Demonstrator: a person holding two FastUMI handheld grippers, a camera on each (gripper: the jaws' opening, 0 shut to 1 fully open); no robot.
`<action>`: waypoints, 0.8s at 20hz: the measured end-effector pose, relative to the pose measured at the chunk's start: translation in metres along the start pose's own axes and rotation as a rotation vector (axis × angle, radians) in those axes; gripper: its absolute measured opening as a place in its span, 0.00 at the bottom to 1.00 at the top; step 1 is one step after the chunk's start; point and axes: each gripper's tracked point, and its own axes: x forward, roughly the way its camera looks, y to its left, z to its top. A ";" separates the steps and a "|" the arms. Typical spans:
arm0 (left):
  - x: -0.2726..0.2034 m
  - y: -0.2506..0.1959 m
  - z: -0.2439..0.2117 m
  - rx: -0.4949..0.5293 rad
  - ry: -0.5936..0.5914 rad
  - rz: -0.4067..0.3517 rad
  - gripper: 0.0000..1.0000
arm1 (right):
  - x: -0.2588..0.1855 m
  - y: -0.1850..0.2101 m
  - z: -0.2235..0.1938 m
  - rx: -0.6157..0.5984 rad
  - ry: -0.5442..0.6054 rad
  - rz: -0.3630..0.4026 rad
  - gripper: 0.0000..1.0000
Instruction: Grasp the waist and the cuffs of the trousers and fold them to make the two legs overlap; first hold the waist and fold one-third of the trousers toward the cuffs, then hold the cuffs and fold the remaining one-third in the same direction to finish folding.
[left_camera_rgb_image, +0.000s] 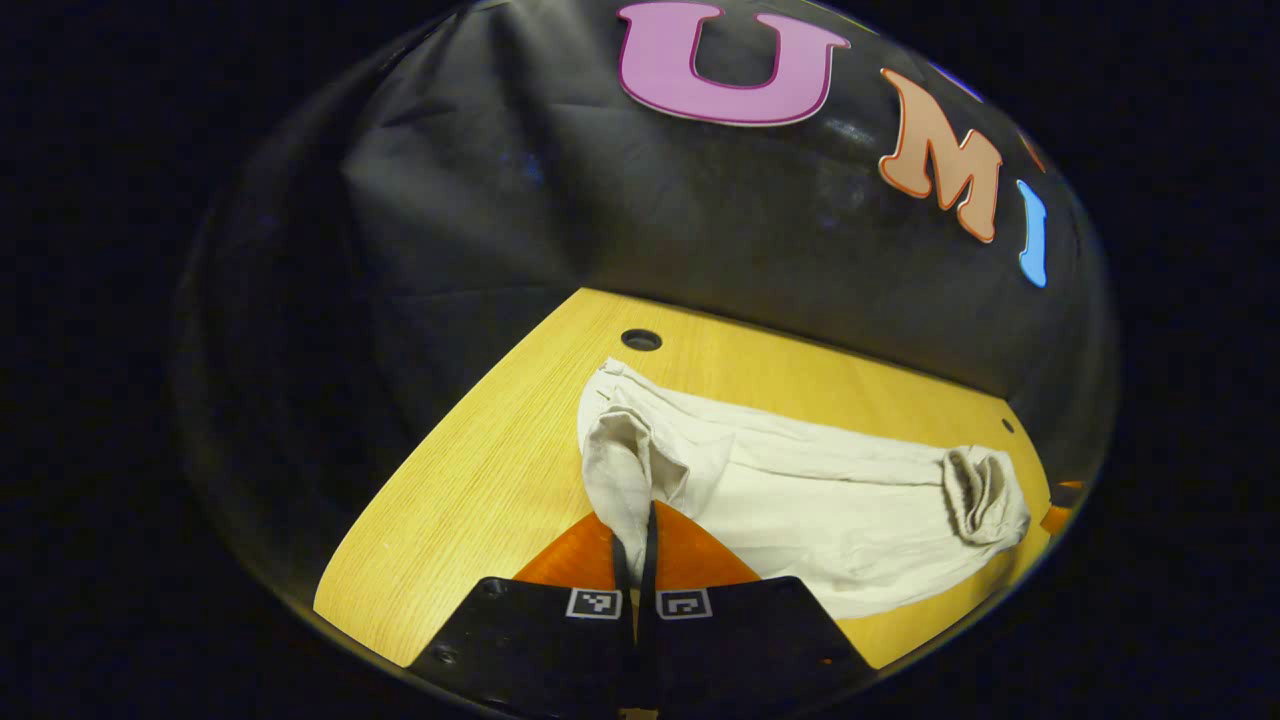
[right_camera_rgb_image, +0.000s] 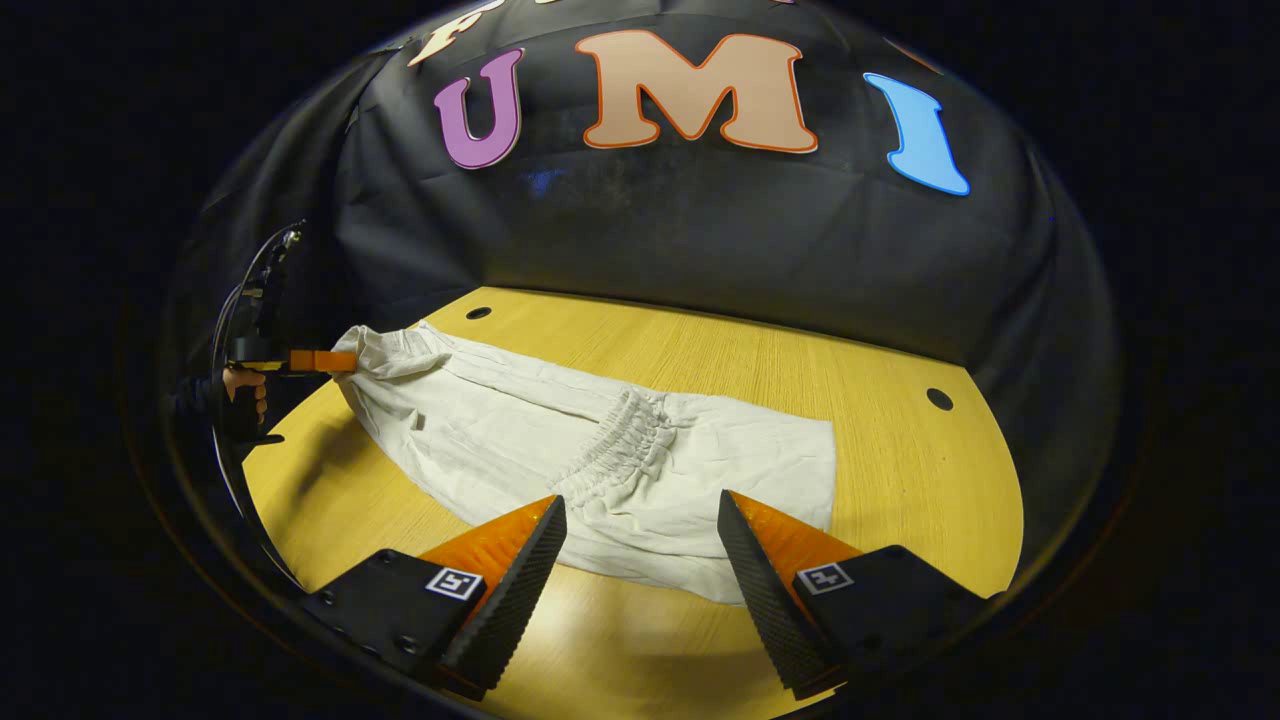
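In the left gripper view, the left gripper (left_camera_rgb_image: 636, 560) sits at the bottom centre of the frame with its fingers pressed together on a bunched cuff (left_camera_rgb_image: 628, 470) of the cream trousers (left_camera_rgb_image: 800, 500). The pinched cloth rises in a small peak above the fingertips. The rest of the trousers stretches to the right across the wooden table (left_camera_rgb_image: 480, 500), ending in the gathered waistband (left_camera_rgb_image: 980, 492) at the right edge. A round hole (left_camera_rgb_image: 641, 339) in the tabletop lies just above the trousers.

In the right gripper view, the right gripper (right_camera_rgb_image: 640, 560) at the bottom has its fingers spread wide, holding nothing. The trousers lie flat on the table in the middle of the frame, the elastic waistband (right_camera_rgb_image: 620, 440) folded over onto the legs. At the left edge, a hand (right_camera_rgb_image: 245, 392) holds the left gripper (right_camera_rgb_image: 325, 361), which touches the trousers' far end.
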 end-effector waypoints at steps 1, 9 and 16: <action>-0.005 -0.011 0.010 -0.001 -0.020 -0.008 0.00 | -0.002 -0.003 0.000 -0.002 -0.004 0.003 0.98; -0.031 -0.112 0.055 0.048 -0.110 -0.113 0.00 | -0.023 -0.038 -0.007 0.008 -0.024 0.014 0.98; -0.037 -0.191 0.072 0.100 -0.134 -0.200 0.00 | -0.045 -0.073 -0.013 0.019 -0.042 -0.007 0.98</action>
